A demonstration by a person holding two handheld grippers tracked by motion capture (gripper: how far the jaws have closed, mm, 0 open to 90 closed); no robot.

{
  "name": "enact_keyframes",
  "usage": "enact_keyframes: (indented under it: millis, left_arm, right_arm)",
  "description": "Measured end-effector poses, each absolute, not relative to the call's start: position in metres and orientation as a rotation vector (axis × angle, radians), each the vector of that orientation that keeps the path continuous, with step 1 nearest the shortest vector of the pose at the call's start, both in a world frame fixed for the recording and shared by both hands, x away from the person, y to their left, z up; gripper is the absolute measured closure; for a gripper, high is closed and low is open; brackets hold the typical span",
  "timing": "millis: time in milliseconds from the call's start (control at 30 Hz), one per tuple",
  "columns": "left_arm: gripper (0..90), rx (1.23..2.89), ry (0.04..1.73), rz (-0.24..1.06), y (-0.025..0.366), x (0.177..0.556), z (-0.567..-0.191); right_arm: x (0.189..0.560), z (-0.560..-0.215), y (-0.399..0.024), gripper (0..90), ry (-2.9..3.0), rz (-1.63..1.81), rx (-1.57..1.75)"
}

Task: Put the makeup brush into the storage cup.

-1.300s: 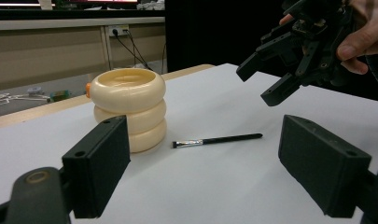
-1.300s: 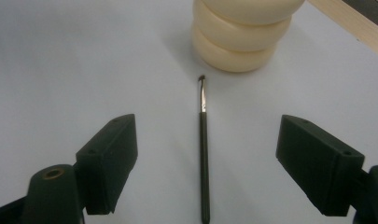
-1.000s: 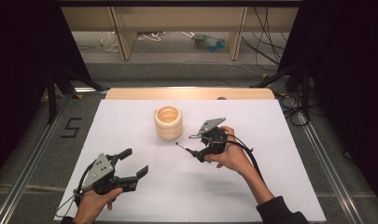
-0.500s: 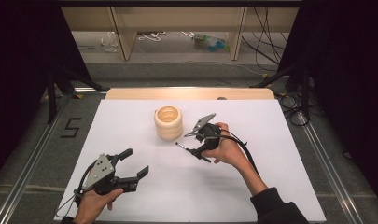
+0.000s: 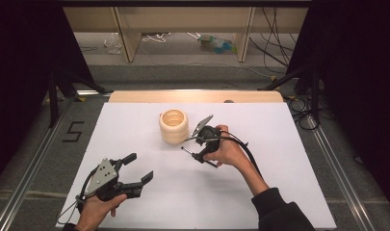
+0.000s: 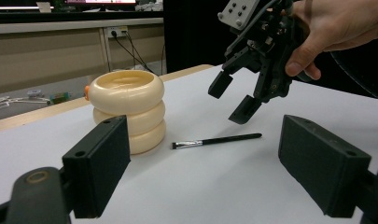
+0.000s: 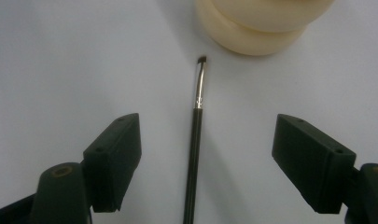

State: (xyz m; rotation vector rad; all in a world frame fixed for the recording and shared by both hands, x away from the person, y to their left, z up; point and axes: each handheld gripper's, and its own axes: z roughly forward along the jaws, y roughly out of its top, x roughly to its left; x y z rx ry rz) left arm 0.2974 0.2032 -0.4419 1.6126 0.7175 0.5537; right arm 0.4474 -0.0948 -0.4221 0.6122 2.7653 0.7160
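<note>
I am seeing my left gripper (image 6: 205, 163) standing wide. The right gripper (image 6: 238, 95) is hovering above the brush (image 6: 217, 140). The brush is lying beside the cream ringed holder (image 6: 127, 109).

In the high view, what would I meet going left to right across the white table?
Left gripper → cream ringed holder → brush → right gripper, its hand behind it.

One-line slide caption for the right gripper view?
Right gripper, jaws open, poised above a thin black brush lying on the white table, bristles toward the cream ringed holder.
</note>
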Motion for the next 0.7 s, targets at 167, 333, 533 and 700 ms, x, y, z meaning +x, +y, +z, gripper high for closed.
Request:
enact_keyframes:
  millis: [167, 333, 533, 700]
  left_arm:
    - [16.5, 1.613, 0.717, 0.553, 0.203, 0.297, -0.442]
    - [16.5, 1.611, 0.717, 0.553, 0.203, 0.297, -0.442]
    - [16.5, 1.611, 0.717, 0.552, 0.203, 0.297, -0.442]
    - [16.5, 1.612, 0.714, 0.553, 0.203, 0.297, -0.442]
  right_arm:
    - [0.450, -0.424, -0.091, 25.6, 2.783, 0.689, 0.612]
    - [0.451, -0.428, -0.087, 26.1, 2.810, 0.650, 0.611]
    - [0.454, -0.431, -0.087, 27.4, 2.827, 0.620, 0.604]
    - [0.456, -0.433, -0.085, 28.5, 2.837, 0.595, 0.607]
